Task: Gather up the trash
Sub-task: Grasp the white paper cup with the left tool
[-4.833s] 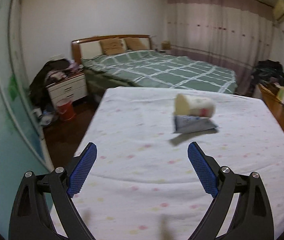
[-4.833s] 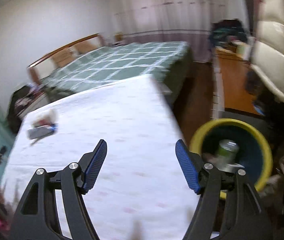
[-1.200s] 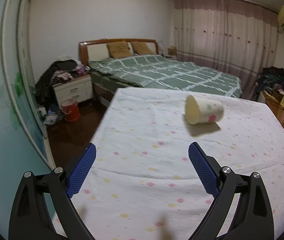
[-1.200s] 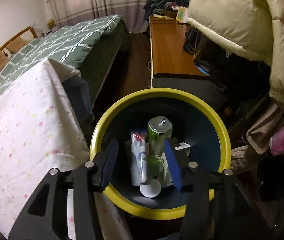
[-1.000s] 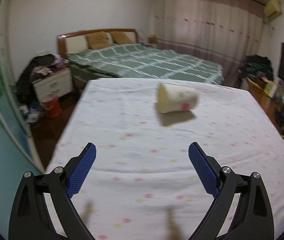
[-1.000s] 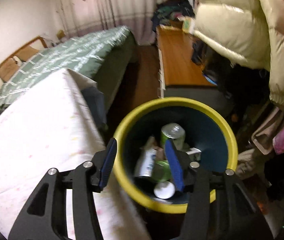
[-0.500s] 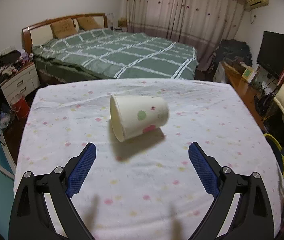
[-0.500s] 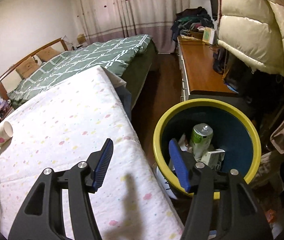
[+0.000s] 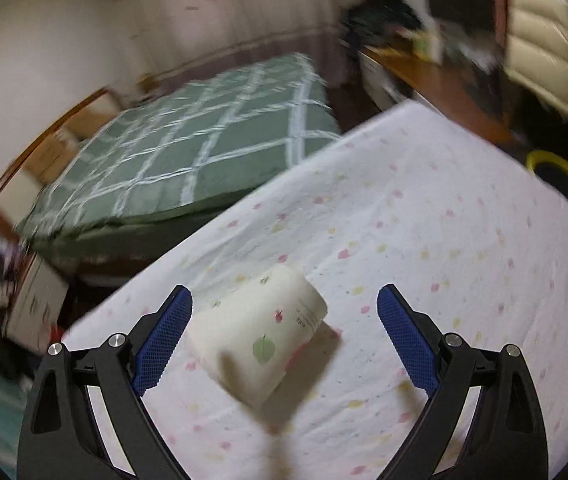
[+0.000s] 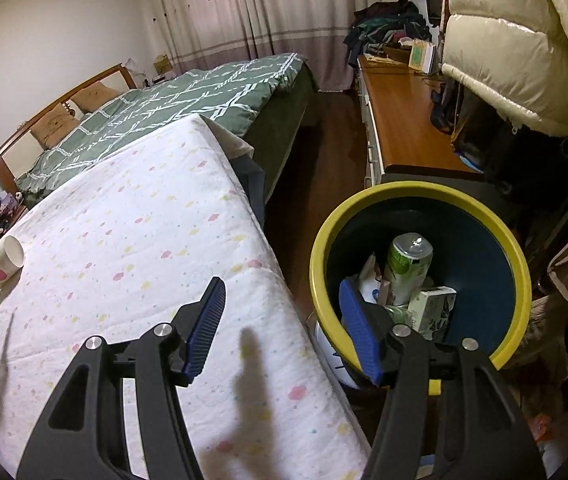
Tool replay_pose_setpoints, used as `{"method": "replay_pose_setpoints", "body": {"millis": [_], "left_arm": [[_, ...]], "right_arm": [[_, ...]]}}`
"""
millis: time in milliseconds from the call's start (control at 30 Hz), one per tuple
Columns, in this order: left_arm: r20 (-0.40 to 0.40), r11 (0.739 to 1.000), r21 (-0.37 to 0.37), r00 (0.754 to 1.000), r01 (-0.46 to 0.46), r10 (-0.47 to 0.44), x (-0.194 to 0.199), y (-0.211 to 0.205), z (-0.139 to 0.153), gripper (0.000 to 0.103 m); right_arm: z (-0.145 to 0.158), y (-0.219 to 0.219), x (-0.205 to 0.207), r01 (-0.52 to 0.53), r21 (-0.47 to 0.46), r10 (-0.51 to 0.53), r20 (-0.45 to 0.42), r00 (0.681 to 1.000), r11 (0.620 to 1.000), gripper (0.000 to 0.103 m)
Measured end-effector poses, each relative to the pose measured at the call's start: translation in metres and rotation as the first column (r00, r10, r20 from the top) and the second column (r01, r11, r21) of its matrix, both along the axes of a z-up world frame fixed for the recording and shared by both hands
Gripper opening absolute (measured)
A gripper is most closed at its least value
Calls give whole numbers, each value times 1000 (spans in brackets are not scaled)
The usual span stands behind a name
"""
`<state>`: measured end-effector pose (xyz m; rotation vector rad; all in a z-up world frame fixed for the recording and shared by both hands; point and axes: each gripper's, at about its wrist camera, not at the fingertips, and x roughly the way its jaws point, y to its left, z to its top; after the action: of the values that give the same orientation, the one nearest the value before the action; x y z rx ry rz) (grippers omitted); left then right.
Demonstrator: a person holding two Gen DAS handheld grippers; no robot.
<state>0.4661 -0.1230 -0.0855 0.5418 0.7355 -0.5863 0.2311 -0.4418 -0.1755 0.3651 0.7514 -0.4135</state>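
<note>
A white paper cup (image 9: 259, 336) with pink and green prints lies on its side on the dotted white sheet (image 9: 424, 240). My left gripper (image 9: 284, 328) is open, its blue pads (image 9: 161, 340) on either side of the cup, not touching it. The cup also shows far left in the right wrist view (image 10: 1, 262). My right gripper (image 10: 284, 328) is open and empty above the sheet's right edge, beside the yellow-rimmed bin (image 10: 524, 280), which holds a green can (image 10: 408, 260), a small carton (image 10: 432, 308) and other trash.
A green checked bed (image 10: 187, 100) stands behind the white sheet. A wooden desk (image 10: 408, 120) and a cream puffer jacket (image 10: 524, 60) are right of the bin. Dark floor (image 10: 324, 168) runs between bed and desk. The bin rim shows in the left wrist view (image 9: 556, 164).
My left gripper has closed in on the cup, which now lies between its pads. My right gripper has dropped trash in the bin, drawn back over the sheet edge and opened wider.
</note>
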Motion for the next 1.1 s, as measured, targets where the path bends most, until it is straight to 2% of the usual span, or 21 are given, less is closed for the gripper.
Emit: {"method": "replay_pose_setpoints", "body": {"millis": [100,200,333,433,633,700,767,800,900,967,1100], "left_arm": [[-43,992,69,994,103,-100,10,-9,3,92],[-85,978,127,984,164,-154,18,-17,1,92],[-132,944,227,968,239,-213,24,-19,-11,92],[-184,919,274,954,282,-238,29,-24,-23,92],[-272,893,309,930,327,-247,43,-31,-48,92],[-298,893,306,924,331,-240,47,-32,-55,92],[-293,899,301,928,318,-230,49,-32,-58,88],[-291,906,292,931,306,-221,50,-30,-58,77],[-305,948,207,937,242,-172,53,-23,-51,67],[-300,957,187,941,221,-158,50,-20,-48,65],[-254,964,194,958,183,-131,29,-20,-44,63]], "right_arm": [[-2,-1,2,-5,7,5,-6,1000,1000,57],[-5,-3,3,-9,25,10,-16,1000,1000,57],[-10,-7,5,-11,61,13,-34,999,998,57],[-13,-6,10,-18,65,22,-60,998,998,57],[-17,-5,13,-21,69,27,-86,996,997,57],[-18,-7,14,-21,81,28,-90,996,996,57],[-18,-7,14,-24,84,31,-88,996,996,57],[-18,-7,14,-28,86,36,-86,996,996,57],[-17,-6,13,-44,90,51,-72,996,995,57],[-14,-5,11,-52,89,57,-49,997,995,57],[-5,1,-1,-79,56,79,-4,997,995,57]]}}
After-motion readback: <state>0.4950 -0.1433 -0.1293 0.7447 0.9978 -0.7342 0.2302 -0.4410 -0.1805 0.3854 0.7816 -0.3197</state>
